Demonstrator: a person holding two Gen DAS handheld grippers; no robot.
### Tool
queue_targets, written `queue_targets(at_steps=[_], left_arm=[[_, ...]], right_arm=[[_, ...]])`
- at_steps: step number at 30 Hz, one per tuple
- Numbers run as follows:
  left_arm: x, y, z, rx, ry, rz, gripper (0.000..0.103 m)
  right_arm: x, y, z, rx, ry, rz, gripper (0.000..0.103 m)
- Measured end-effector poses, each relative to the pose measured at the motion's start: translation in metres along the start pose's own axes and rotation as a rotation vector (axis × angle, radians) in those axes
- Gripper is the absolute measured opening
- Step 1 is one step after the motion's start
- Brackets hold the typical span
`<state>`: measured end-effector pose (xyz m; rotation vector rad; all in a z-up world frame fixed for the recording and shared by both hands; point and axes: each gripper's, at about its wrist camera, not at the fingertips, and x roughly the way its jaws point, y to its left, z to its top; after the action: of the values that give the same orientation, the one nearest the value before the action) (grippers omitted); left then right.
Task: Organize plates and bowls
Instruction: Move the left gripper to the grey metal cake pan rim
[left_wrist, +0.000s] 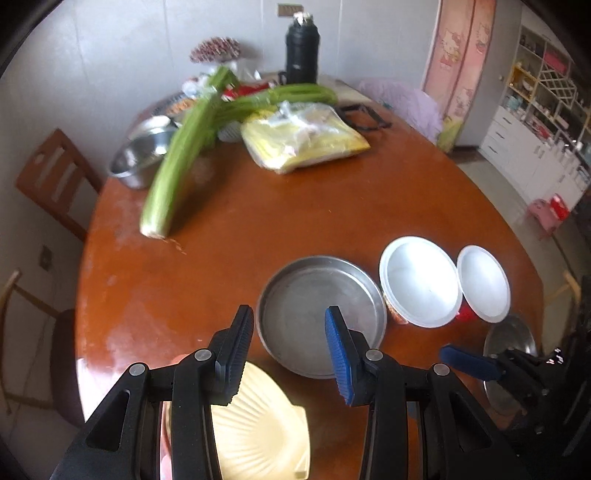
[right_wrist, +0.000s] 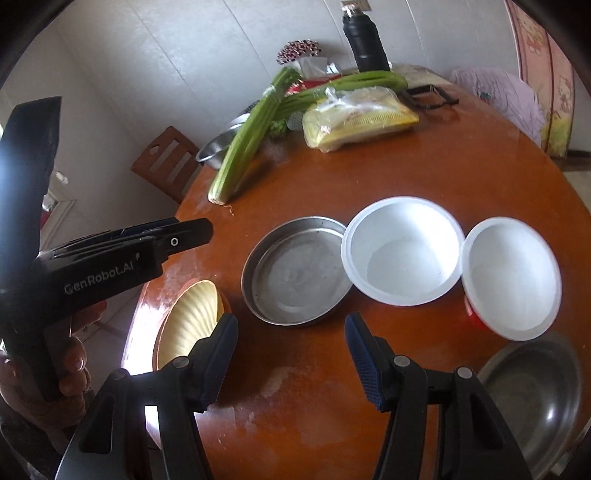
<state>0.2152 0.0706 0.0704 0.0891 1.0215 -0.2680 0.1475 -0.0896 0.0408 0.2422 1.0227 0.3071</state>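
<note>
Two white bowls (right_wrist: 402, 251) beside one steel pan (right_wrist: 295, 271), all bare inside; both claws (left_wrist: 290, 349) (right_wrist: 291, 360) apart, gripping nothing.

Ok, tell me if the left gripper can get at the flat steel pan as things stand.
Probably yes. The left gripper has its fingers apart with nothing between them, and the flat steel pan lies just ahead on the table, empty. The cream ribbed plate sits beneath the gripper, not between it and the pan.

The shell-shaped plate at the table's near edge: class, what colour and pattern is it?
Pale cream-yellow plate with fanned ribs, clearest in the right wrist view.
</note>
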Motion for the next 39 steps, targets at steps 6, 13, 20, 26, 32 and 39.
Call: queue_targets(at_steps=[6, 13, 20, 26, 32, 39], left_arm=[[0.032, 0.012, 0.01, 0.017, 0.054, -0.012, 0.041], [0.075, 0.018, 0.02, 0.003, 0.13, -0.04, 0.041], [0.101, 0.023, 0.029, -0.013, 0.155, -0.045, 0.041], [0.112, 0.023, 0.029, -0.009, 0.169, -0.07, 0.041], [0.127, 0.022, 0.029, -0.015, 0.19, -0.051, 0.041], [0.139, 0.021, 0.024, -0.012, 0.235, -0.055, 0.041]], right_arm=[[0.028, 0.003, -0.001, 0.043, 0.048, -0.047, 0.06], [0.045, 0.011, 0.001, 0.071, 0.04, -0.086, 0.06], [0.056, 0.01, 0.004, 0.09, 0.043, -0.109, 0.06], [0.061, 0.008, 0.005, 0.104, 0.046, -0.119, 0.06], [0.066, -0.002, 0.009, 0.141, 0.036, -0.123, 0.06], [0.078, -0.007, 0.012, 0.15, 0.059, -0.13, 0.06]])
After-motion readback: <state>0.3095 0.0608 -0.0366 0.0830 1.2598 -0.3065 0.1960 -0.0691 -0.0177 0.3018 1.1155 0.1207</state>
